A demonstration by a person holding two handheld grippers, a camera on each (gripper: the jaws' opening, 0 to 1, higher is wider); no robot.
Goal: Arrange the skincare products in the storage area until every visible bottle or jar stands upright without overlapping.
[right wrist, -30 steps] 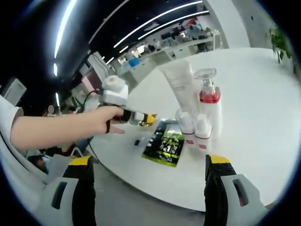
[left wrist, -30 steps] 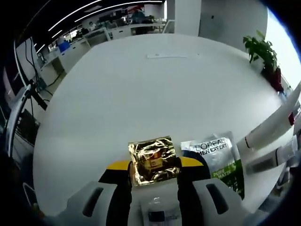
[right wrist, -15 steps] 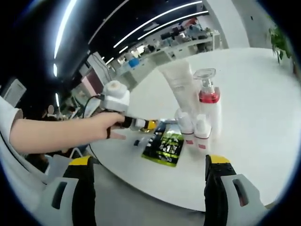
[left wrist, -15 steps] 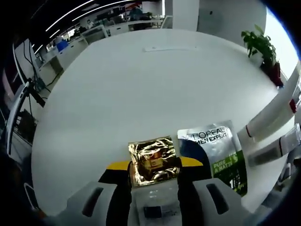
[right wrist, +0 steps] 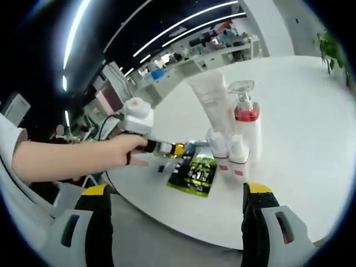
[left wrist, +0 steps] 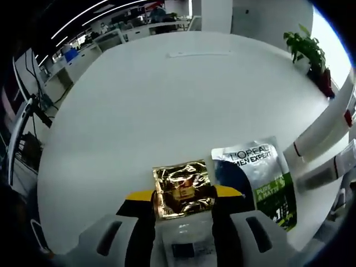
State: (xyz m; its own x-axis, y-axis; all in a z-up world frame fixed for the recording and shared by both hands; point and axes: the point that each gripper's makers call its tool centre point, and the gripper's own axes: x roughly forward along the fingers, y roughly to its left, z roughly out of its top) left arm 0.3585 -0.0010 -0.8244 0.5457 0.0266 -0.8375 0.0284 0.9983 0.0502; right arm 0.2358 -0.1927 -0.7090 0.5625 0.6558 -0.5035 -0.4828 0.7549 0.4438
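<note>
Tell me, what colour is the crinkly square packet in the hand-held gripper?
Shiny gold. The packet shows best in the left gripper view, pinched by the left hand-held gripper.

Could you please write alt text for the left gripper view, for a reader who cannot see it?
The left gripper is shut on a crinkled gold foil sachet just above a round white table. A silver-and-green sachet lies flat to its right, beside white tubes.

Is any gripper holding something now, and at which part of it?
The left gripper holds the gold sachet, pinched at its near edge. The right gripper is open and holds nothing.
</note>
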